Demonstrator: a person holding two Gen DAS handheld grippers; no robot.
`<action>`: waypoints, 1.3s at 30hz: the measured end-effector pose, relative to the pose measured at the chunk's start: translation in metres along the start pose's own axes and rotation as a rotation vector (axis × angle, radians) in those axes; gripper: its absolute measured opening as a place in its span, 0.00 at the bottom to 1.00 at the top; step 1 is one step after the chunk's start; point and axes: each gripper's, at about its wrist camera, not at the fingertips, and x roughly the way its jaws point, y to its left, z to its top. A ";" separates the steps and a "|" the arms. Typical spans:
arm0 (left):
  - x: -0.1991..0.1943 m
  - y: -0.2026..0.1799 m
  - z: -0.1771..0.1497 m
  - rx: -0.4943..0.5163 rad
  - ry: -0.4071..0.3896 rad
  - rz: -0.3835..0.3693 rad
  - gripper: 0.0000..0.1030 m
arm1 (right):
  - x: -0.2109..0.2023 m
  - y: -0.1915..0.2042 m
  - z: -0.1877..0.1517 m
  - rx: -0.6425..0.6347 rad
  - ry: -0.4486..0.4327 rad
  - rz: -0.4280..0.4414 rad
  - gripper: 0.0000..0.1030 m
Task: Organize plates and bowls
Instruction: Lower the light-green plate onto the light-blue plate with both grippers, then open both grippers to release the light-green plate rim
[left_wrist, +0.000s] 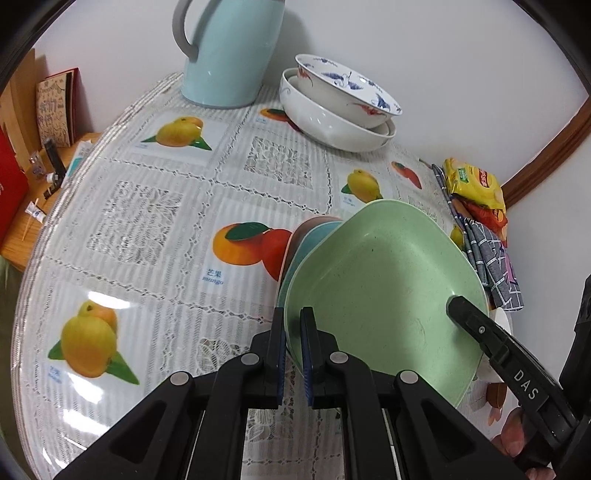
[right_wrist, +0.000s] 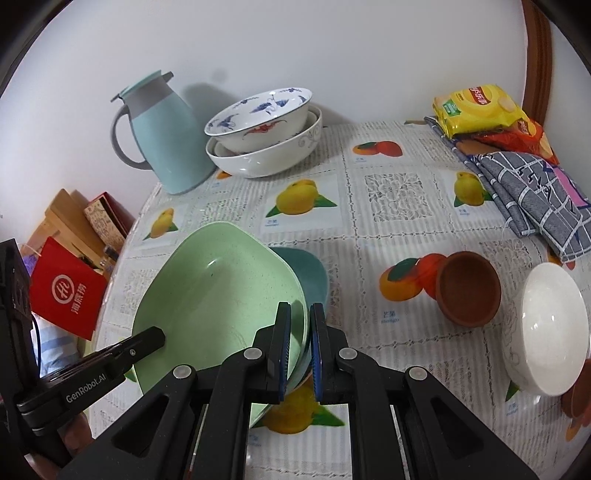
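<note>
A stack of plates hangs tilted over the table between both grippers: a green plate (left_wrist: 380, 280) (right_wrist: 214, 295) on top, a teal plate (left_wrist: 314, 240) (right_wrist: 312, 275) under it and a pinkish plate (left_wrist: 308, 223) lowest. My left gripper (left_wrist: 293, 325) is shut on the stack's left rim; one of its fingers (right_wrist: 153, 338) shows in the right wrist view. My right gripper (right_wrist: 299, 317) is shut on the opposite rim, and one of its fingers (left_wrist: 460, 308) lies on the green plate. A blue-patterned bowl (left_wrist: 347, 86) (right_wrist: 258, 110) sits inside a white bowl (left_wrist: 332, 125) (right_wrist: 266, 158) by the wall.
A light blue jug (left_wrist: 229, 55) (right_wrist: 162, 140) stands beside the bowls. A brown bowl (right_wrist: 467, 291) and a white bowl (right_wrist: 546, 328) lie tipped at the right. Snack packets (right_wrist: 476, 110) and a checked cloth (right_wrist: 535, 192) fill the far right corner. A red box (right_wrist: 66, 295) sits off the table's left edge.
</note>
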 end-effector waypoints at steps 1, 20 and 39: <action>0.004 0.000 0.001 -0.001 0.006 0.001 0.08 | 0.003 -0.001 0.001 -0.002 0.003 -0.006 0.10; 0.025 -0.006 0.004 0.032 0.026 0.052 0.10 | 0.044 -0.008 0.019 -0.060 0.046 -0.013 0.10; 0.020 -0.015 -0.005 0.099 0.058 0.107 0.19 | 0.067 -0.005 0.034 -0.110 0.056 0.050 0.15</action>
